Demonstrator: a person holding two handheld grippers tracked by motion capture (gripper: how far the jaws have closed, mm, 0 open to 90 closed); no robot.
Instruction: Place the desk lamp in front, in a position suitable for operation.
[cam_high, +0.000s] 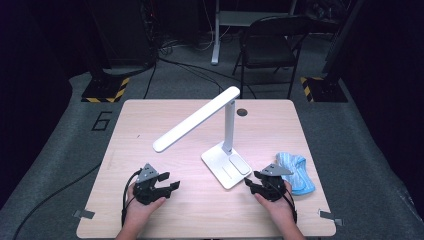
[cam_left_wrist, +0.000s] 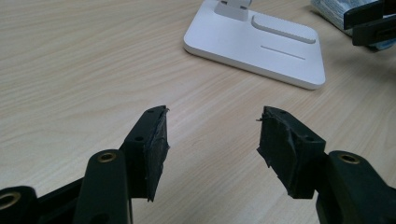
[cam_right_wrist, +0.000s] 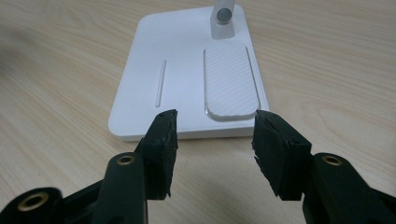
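A: Where was the desk lamp (cam_high: 222, 150) at that point?

B: Standing upright just right of the bench's middle, its white base (cam_right_wrist: 187, 88) at about four o'clock from the centre and its long head (cam_high: 196, 120) slanting down toward nine o'clock. The right claw (cam_right_wrist: 212, 128) sat just short of the base's near edge, jaws spread and holding nothing, aimed at the ribbed pad (cam_right_wrist: 229, 81) beside the post.

A: And the other one?

B: The left claw (cam_left_wrist: 212, 128) rested lower on the bench at seven o'clock, also released and empty, well apart from the base.

A: What could have gone wrong?

B: I judged the base was light and smooth. A push from the right claw at a low angle might have slid it toward the far edge instead of pressing anything. The raised head also overhung the left side, so a lifted left claw could have knocked it and tipped the lamp.

A: Anything else close by?

B: A crumpled blue cloth (cam_high: 297, 171) lay at three o'clock from the right claw, near enough to snag a cable.

A: The surroundings?

B: A pale wood-grain bench (cam_high: 150, 130) on grey floor (cam_high: 350, 130), a black folding chair (cam_high: 270, 45) at twelve o'clock, cables and hazard-striped stand feet (cam_high: 105, 92) behind, the rest dark.
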